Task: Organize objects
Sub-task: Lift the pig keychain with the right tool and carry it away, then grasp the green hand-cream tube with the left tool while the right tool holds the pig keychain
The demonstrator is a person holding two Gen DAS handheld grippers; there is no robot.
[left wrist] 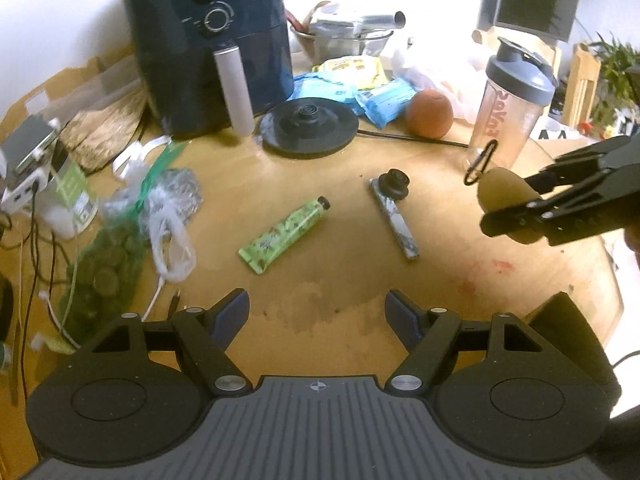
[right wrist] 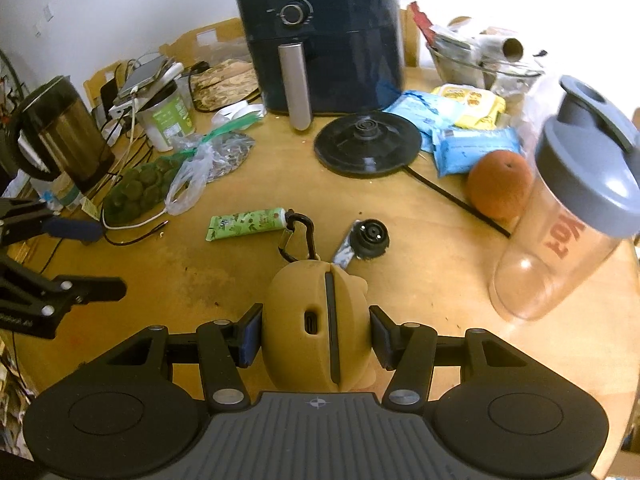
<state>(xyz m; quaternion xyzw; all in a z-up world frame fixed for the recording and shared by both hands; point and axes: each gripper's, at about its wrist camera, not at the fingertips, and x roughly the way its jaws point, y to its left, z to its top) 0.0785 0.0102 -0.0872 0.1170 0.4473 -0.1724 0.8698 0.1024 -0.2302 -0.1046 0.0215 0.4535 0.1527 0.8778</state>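
My right gripper point(right wrist: 314, 334) is shut on a tan earbud case point(right wrist: 308, 320) with a black carabiner point(right wrist: 298, 240), held above the wooden table point(right wrist: 420, 280). The case also shows in the left wrist view point(left wrist: 502, 192), between the right gripper's fingers point(left wrist: 516, 218). My left gripper point(left wrist: 317, 316) is open and empty above the table's near side. A green hand-cream tube point(left wrist: 282, 236) and a marbled flat stick with a black knob point(left wrist: 394, 210) lie ahead of it; both show in the right wrist view, the tube point(right wrist: 246, 224) and the stick point(right wrist: 362, 242).
A dark air fryer point(left wrist: 210, 40), a black kettle base point(left wrist: 308, 126), an orange point(left wrist: 430, 114), a clear shaker bottle point(left wrist: 508, 108), blue and yellow packets point(left wrist: 360, 84) and a bowl stand at the back. Plastic bags point(left wrist: 132, 224), cables and a kettle point(right wrist: 60, 132) crowd the left.
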